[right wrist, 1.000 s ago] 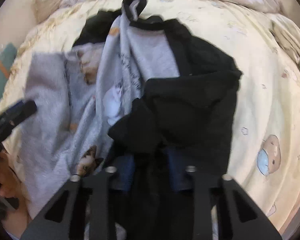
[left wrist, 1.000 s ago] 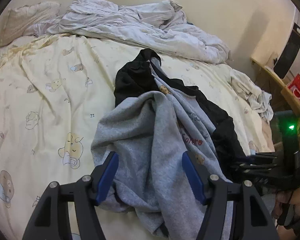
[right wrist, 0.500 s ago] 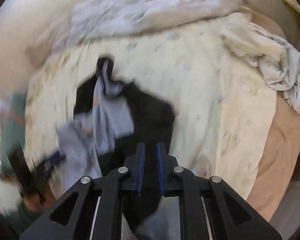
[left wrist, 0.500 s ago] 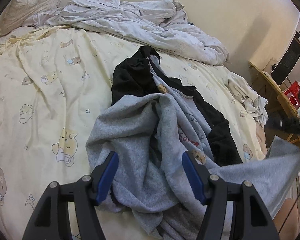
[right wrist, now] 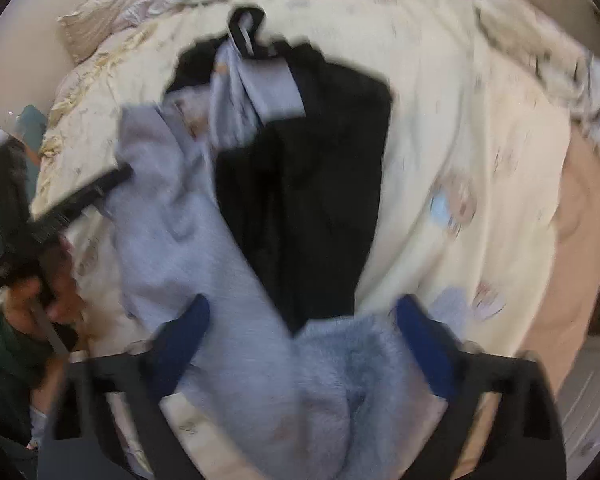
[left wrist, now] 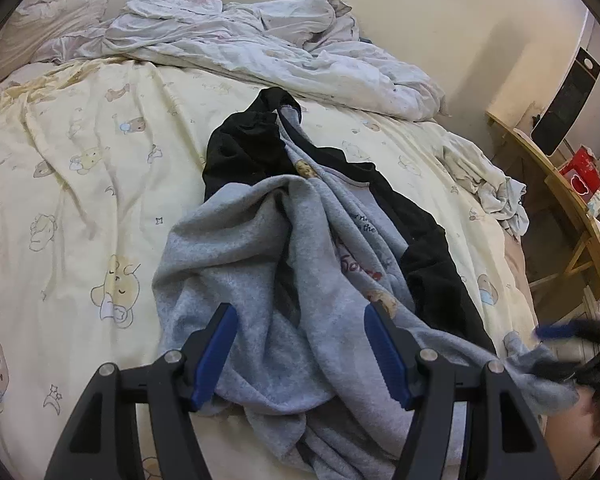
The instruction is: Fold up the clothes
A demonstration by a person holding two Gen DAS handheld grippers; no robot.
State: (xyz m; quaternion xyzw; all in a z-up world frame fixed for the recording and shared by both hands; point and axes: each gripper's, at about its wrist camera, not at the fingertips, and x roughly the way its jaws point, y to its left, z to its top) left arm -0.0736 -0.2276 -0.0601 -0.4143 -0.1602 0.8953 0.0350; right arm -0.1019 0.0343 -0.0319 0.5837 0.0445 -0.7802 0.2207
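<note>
A crumpled grey sweatshirt [left wrist: 260,280] lies on the bed over a black garment [left wrist: 432,264]. My left gripper [left wrist: 300,344] is open, its blue pads spread over the grey cloth near the bed's front edge. My right gripper [right wrist: 300,340] is open above a grey hem [right wrist: 340,368] and the black garment [right wrist: 312,184]; that view is blurred. The right gripper also shows at the right edge of the left wrist view [left wrist: 568,344], beside the grey hem. The left gripper shows at the left of the right wrist view [right wrist: 88,196].
The bed has a yellow bear-print cover [left wrist: 80,200]. A rumpled white duvet [left wrist: 260,56] and a pillow [left wrist: 40,28] lie at the far side. A small pale cloth [left wrist: 484,184] lies at the right edge. A wooden shelf [left wrist: 556,184] stands to the right.
My right gripper was shut on cloth half a second ago and lifted; now it is open and low over the grey hem. The left gripper stayed open in place.
</note>
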